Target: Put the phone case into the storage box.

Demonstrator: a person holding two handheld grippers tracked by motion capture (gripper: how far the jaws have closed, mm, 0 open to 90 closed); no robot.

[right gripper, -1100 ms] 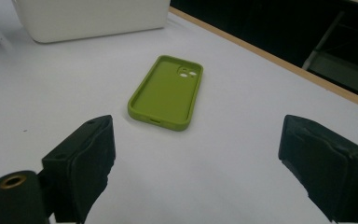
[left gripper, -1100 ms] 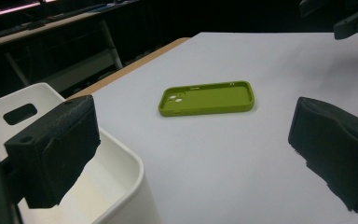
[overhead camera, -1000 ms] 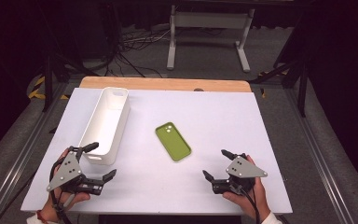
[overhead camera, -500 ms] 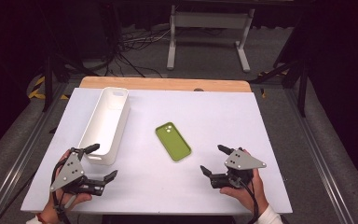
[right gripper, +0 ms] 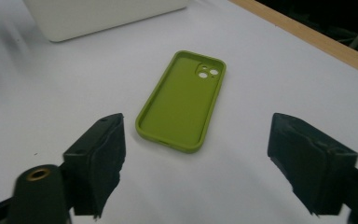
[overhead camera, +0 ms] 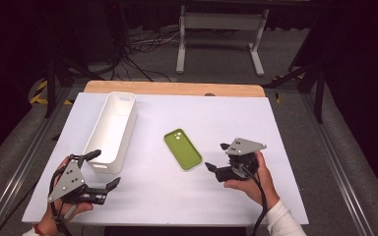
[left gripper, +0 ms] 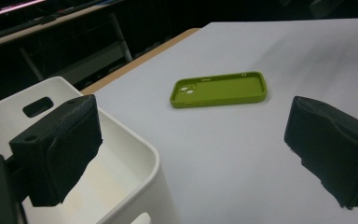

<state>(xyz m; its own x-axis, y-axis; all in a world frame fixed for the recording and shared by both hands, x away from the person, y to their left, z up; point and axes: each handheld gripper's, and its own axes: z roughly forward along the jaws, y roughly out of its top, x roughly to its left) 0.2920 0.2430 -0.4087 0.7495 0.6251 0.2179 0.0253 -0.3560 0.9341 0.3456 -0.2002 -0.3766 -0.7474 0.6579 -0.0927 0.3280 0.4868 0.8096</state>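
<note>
Olive-green phone case (overhead camera: 182, 149), plain, centre of frame. White oblong bin (overhead camera: 111, 132), plain, left of centre. White table top (overhead camera: 285, 128) with light wood strip (overhead camera: 174, 88) along upper edge. Black-jawed grippers, grey plates: left gripper (overhead camera: 101, 170) lower left, right gripper (overhead camera: 217, 157) lower right.

The case (right gripper: 182, 100) looks like matt green rubbery plastic. The bin (overhead camera: 112, 129) is smooth white plastic with a slight sheen. The desk (overhead camera: 285, 132) has a matt white top and a wood edge (overhead camera: 172, 88). The gripper pads (right gripper: 98, 158) look rough, black.
</note>
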